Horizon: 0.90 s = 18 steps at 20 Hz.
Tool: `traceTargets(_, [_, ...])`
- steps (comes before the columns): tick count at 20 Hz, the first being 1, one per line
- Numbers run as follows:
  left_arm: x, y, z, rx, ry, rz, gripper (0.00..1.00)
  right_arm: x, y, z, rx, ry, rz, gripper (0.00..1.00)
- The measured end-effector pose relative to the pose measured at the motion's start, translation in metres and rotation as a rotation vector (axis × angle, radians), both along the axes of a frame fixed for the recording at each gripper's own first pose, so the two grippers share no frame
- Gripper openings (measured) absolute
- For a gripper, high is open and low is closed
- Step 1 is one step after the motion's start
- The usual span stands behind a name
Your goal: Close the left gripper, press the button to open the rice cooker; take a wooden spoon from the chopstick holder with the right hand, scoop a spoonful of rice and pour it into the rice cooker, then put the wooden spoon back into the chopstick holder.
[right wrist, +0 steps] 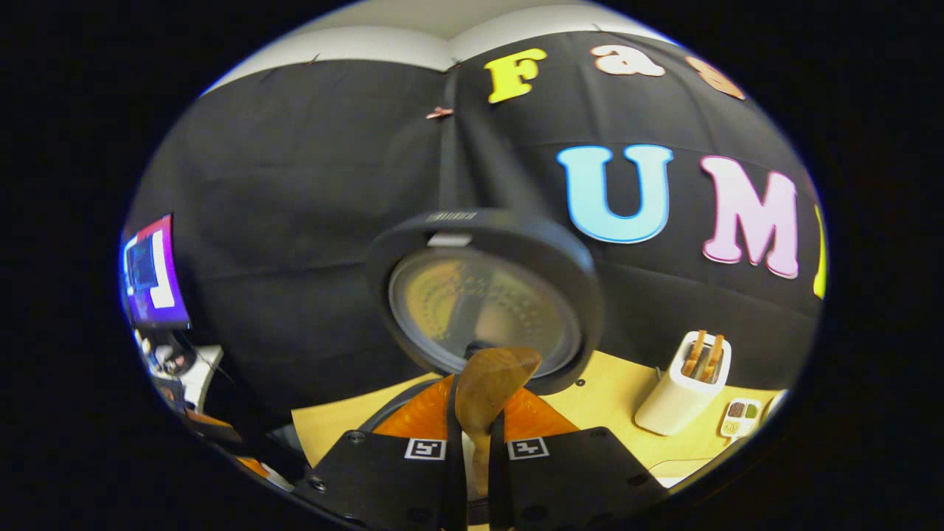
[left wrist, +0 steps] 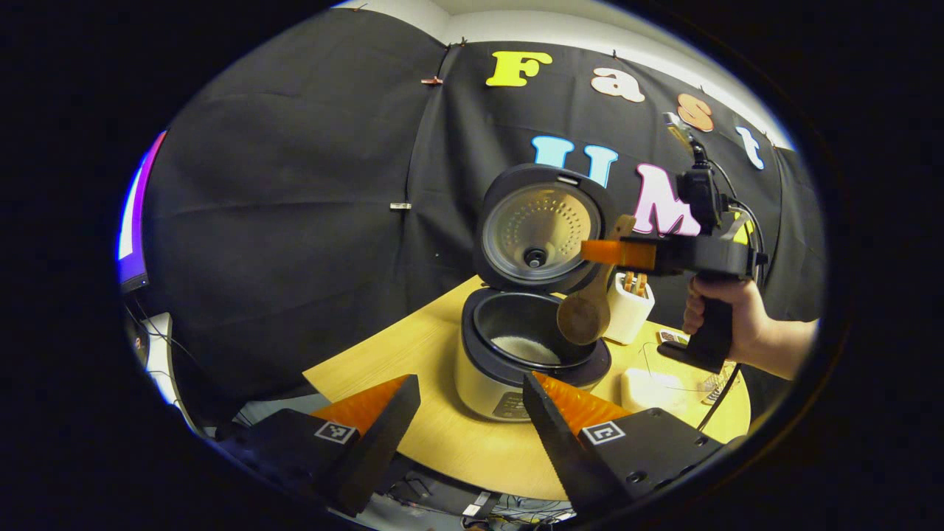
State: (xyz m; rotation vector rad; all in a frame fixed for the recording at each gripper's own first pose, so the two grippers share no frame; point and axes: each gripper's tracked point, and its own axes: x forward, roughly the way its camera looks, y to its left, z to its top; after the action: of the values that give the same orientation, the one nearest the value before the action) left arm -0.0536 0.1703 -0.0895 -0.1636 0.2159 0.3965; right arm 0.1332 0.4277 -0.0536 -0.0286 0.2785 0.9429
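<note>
Black cloth wall [left wrist: 295, 221] behind and to the side, hung in two panels meeting at a corner seam, pinned along the top with small clips. Above it, a strip of pale wall [left wrist: 560, 29]. In front, a light wooden table [left wrist: 457, 442] with a curved edge. Off to the side, a lit screen [right wrist: 151, 273] (purple and white glow), with cables and clutter [right wrist: 173, 361] just below. Even indoor light.

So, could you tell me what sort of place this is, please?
Probably a staged recording booth, not a real kitchen: black cloth wall, a small wooden table holding an open rice cooker and chopstick holder, and a monitor alongside.
</note>
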Motion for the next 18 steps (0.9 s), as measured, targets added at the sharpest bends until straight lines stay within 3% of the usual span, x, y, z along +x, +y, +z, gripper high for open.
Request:
traceTargets(6, [0.028,-0.041,0.01,-0.046,-0.02,-0.062,0.95,0.051,-0.098,0.051,0.132,0.067,-0.214,0.15])
traceTargets(10, [0.054,-0.076,0.027,-0.013,-0.039,-0.121,0.92,0.091,-0.191,0.054,0.151,0.082,-0.383,0.15])
traceTargets(14, [0.077,-0.112,0.03,-0.025,-0.036,-0.163,0.95,0.127,-0.292,0.065,0.211,0.103,-0.564,0.15])
traceTargets(18, [0.094,-0.143,0.037,-0.043,-0.05,-0.155,0.95,0.151,-0.383,0.046,0.262,0.17,-0.721,0.15])
